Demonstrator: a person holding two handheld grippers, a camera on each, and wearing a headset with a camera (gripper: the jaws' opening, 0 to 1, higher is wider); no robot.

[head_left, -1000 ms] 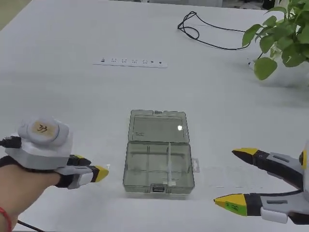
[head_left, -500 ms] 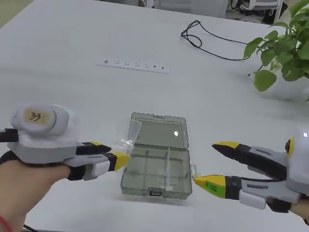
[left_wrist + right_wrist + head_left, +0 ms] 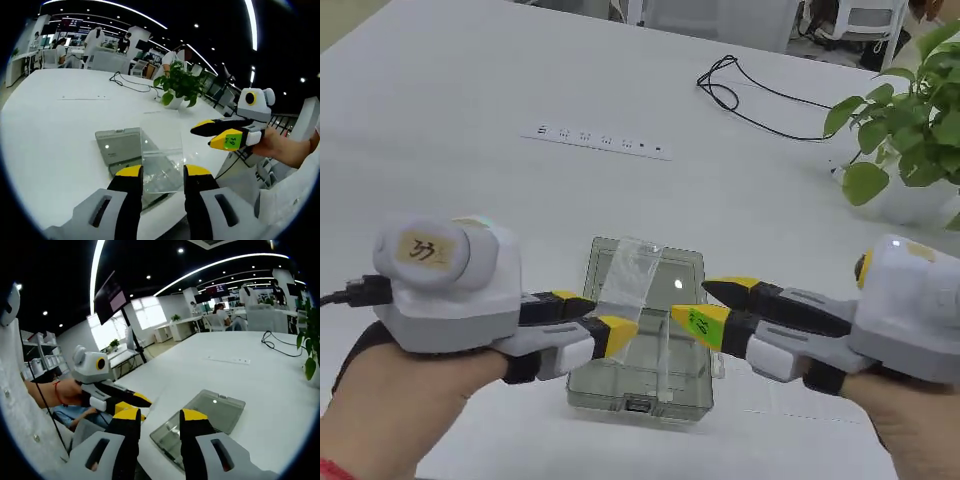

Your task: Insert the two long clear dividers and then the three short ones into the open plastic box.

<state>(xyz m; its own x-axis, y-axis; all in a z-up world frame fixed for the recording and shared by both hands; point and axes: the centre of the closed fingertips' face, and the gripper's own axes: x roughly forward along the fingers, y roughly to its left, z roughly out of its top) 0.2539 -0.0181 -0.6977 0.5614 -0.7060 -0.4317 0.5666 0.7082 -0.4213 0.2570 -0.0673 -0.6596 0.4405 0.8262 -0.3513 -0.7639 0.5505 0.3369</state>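
Plastic box (image 3: 620,392), table's (image 3: 470,180) near edge: one seated divider (image 3: 664,360), four seemingly outstanding; I am pinching a clear divider (image 3: 630,275) in the left gripper (image 3: 610,320), right gripper (image 3: 692,302) gaping empty.

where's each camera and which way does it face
Head view: headset, looking down at plastic box; left tongs, right tongs show.
Left gripper view: on left tongs, facing the clear divider they hold.
Right gripper view: on right tongs, jaws open, facing the box.
Shared: both gripper views catch the box and the other tongs.
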